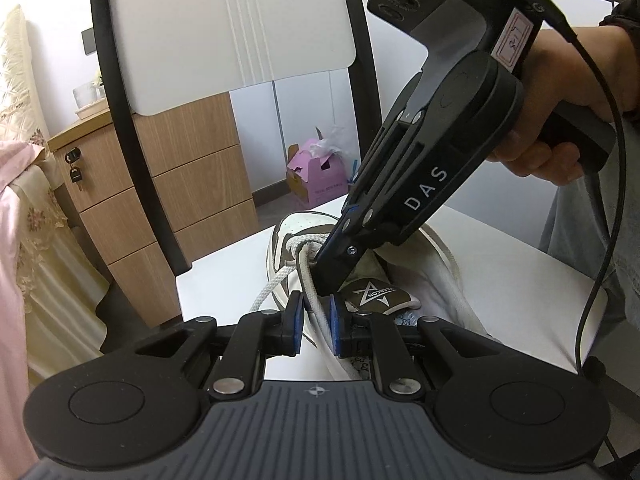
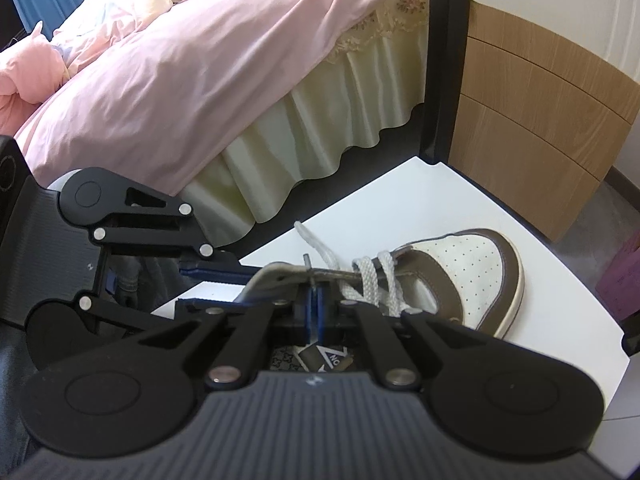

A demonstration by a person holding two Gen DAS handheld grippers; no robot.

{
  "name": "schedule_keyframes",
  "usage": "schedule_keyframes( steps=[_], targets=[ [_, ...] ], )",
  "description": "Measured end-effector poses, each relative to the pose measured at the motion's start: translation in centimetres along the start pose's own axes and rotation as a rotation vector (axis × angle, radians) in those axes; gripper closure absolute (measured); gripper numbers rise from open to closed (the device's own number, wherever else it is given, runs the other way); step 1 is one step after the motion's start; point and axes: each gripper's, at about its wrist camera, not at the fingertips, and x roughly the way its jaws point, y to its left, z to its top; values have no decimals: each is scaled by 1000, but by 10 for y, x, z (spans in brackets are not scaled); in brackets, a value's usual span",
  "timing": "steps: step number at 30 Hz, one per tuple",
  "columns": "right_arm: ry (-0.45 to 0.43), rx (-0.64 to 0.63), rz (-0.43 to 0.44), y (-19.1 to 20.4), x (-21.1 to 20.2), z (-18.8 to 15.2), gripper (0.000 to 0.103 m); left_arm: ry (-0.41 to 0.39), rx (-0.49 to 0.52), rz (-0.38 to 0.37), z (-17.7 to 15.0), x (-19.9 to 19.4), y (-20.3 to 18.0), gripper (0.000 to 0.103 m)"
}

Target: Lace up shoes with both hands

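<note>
A white and brown sneaker (image 1: 420, 280) (image 2: 468, 264) lies on a white chair seat (image 1: 224, 280), toe pointing away. Its white lace (image 2: 372, 276) crosses the lowest eyelets, and one loose end (image 1: 272, 284) trails over the seat. My left gripper (image 1: 315, 324) (image 2: 212, 285) is closed on the shoe's left eyelet flap, beside the tongue (image 1: 372, 294). My right gripper (image 1: 326, 280) (image 2: 315, 300) reaches down from the upper right. It is shut on the other lace end, whose grey tip (image 2: 306, 259) pokes up by the flap edge.
The chair's black frame and white back (image 1: 240, 20) rise behind the shoe. A wooden drawer unit (image 1: 180, 184) stands beyond, and a bed with pink covers (image 2: 180, 80) beside it. A pink box (image 1: 316, 176) sits on the floor. A hand (image 1: 560, 100) holds the right gripper's handle.
</note>
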Motion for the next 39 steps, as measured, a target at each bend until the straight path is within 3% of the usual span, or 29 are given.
schedule_keyframes(
  steps=[2,9,13,17,19,20,28,32,35,39],
  targets=[
    [-7,-4,-8,1,-2,-1,98,2,4,1,0,1,-1,87],
    [-35,-24,-35,6,-14,-7,78,9,4,4,-1,2,-2,87],
    [-40,-43,-47,5,-16,-9,76,8,2,6,-1,2,-1,87],
    [-17,-73,-72,9,-12,-10,78,7,2,1,-1,2,-1,87],
    [-11,-87,-86,12,-8,-10,86,6,2,-7,-1,3,-1,87],
    [-4,-85,-87,12,-6,-10,101,7,2,-12,-2,3,-1,87],
    [-31,-53,-108,18,2,-7,100,-1,-5,-22,-4,1,1,87],
    [-45,-4,-96,15,-6,-11,96,-2,-10,-32,-4,2,1,87],
    [-74,33,-101,14,-23,-15,76,2,-10,-33,-4,3,1,87],
    [-112,112,-89,6,-39,-15,74,3,-6,-37,-4,3,2,87]
  ],
)
